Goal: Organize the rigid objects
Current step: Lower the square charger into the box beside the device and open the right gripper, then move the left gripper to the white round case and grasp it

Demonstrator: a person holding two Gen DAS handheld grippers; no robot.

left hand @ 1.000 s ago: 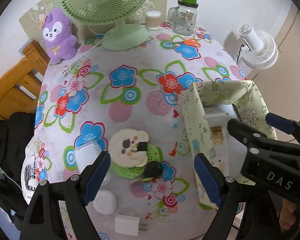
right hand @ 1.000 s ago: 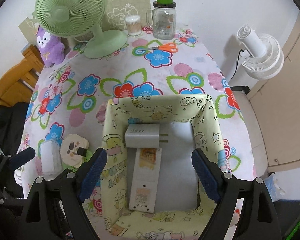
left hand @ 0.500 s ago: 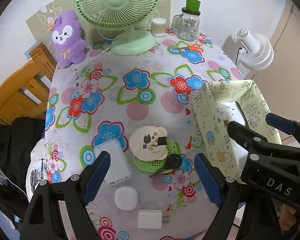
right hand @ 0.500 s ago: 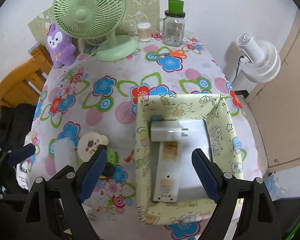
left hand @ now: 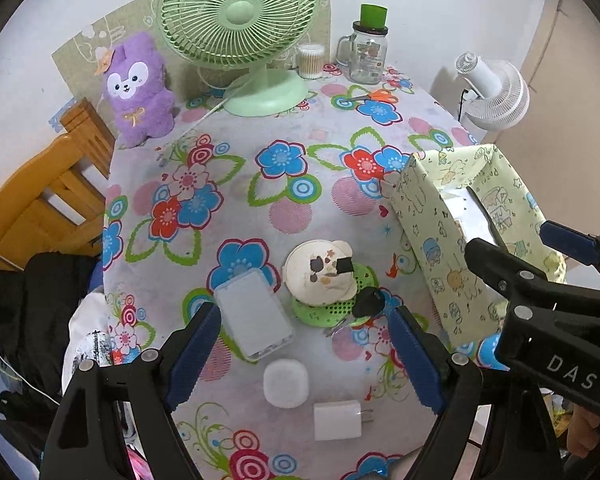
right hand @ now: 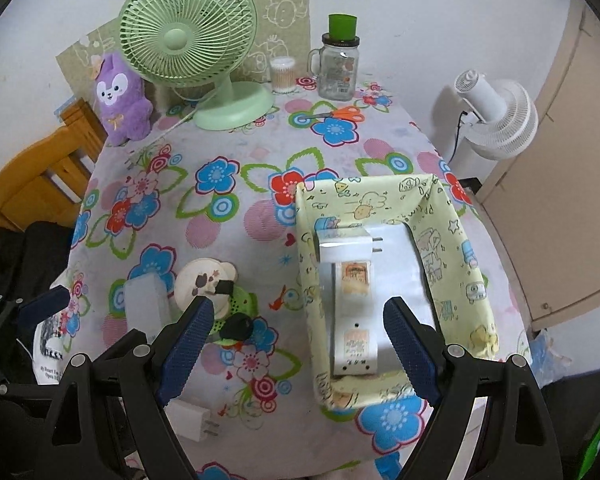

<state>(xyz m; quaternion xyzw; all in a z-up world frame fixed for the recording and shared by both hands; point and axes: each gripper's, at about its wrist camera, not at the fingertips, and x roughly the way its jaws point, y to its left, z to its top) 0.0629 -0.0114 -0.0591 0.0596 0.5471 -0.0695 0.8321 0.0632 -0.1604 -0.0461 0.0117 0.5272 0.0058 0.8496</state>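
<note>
Both claws, left claw (left hand: 304,354) and right claw (right hand: 296,354), gape wide, holding nothing. Below the left lie a white case (left hand: 253,320), pod (left hand: 286,384) and charger (left hand: 338,420) on the tabletop (left hand: 300,184); 2 chargers sit in the box (right hand: 458,240). Green fan (left hand: 238,12) stands far back.

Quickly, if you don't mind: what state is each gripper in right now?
Left gripper: open, holding nothing, above the loose items on the table.
Right gripper: open, holding nothing, above the yellow box.

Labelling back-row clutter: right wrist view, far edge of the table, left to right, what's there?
Purple plush → green desk fan → cotton swab jar → glass mug jar with green lid; beyond the table edge, a white fan.
</note>
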